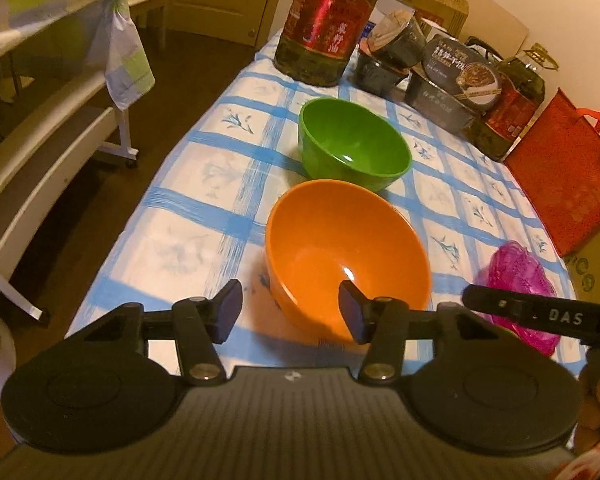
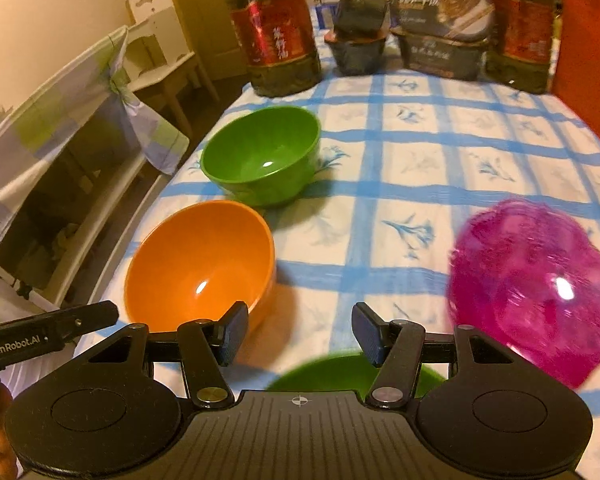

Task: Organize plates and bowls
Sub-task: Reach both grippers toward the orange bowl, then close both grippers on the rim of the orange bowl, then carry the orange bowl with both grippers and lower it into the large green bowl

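An orange bowl (image 1: 346, 252) (image 2: 202, 266) and a green bowl (image 1: 352, 142) (image 2: 262, 152) stand upright and close together on the blue-checked tablecloth (image 1: 204, 184) (image 2: 440, 152). A pink translucent plate (image 1: 518, 280) (image 2: 534, 300) lies to the right. A green dish (image 2: 340, 372) shows partly under my right gripper. My left gripper (image 1: 290, 312) is open, its jaws either side of the orange bowl's near rim. My right gripper (image 2: 300, 332) is open and empty, above the cloth between the orange bowl and the pink plate.
Two big oil bottles (image 1: 326, 24) (image 2: 518, 28) and dark food tubs (image 1: 450, 80) (image 2: 440, 36) stand at the far end of the table. A red bag (image 1: 568, 184) stands at the right. A white shelf unit (image 1: 48, 148) stands left of the table.
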A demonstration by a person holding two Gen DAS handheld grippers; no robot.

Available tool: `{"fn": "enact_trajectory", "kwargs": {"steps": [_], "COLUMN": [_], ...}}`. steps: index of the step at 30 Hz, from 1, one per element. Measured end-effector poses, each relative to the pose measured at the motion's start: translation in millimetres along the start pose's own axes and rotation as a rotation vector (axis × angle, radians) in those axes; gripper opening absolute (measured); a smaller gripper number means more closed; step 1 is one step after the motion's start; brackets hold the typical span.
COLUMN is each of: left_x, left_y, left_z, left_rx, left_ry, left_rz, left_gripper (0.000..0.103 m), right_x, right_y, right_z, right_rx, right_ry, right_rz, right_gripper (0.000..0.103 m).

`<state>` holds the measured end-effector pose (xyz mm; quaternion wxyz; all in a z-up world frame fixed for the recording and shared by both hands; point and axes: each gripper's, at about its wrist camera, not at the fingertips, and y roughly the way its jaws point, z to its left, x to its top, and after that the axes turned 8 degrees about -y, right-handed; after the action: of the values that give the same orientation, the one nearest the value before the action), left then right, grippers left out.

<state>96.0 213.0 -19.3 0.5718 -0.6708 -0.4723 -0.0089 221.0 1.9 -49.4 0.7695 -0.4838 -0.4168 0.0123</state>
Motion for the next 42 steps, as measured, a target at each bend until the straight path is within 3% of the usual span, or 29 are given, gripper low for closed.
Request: {"fn": "enact_trajectory", "kwargs": {"steps": [5,15,20,22,30,42], "left_x": [11,15,14,14,11,-5], "left_y": [28,51,50,48,18,-72], "left_z": [5,7,8,7,6,-14], "left_rx": [0.005,0.019,0.010,0.017,0.009,-0.082], "left_ry": [-0.005,0.023,0.023,0.026,0.021,0.046], "left_rz": [0.021,0.046,0.046,0.049,0.033,-0.010], "left_gripper": [0.032,0.011,0.011,0.011,0.010,0.010], "right_x": [13,21,21,20,15,-13], "right_y": [33,69,71,69,42,-58], "right_z": [-4,0,7,10,20,39], "right_rx": [0.014,0.052,0.074,0.065,0.075,0.067], "right_ry": [-0.005,-0.014,-0.020,-0.023,-0.013,0.029], "right_rz": [0.046,0.116,0.121,0.115,0.094,0.008], "right_gripper": [0.055,0.031,0.013,0.012,0.011,0.012]}}
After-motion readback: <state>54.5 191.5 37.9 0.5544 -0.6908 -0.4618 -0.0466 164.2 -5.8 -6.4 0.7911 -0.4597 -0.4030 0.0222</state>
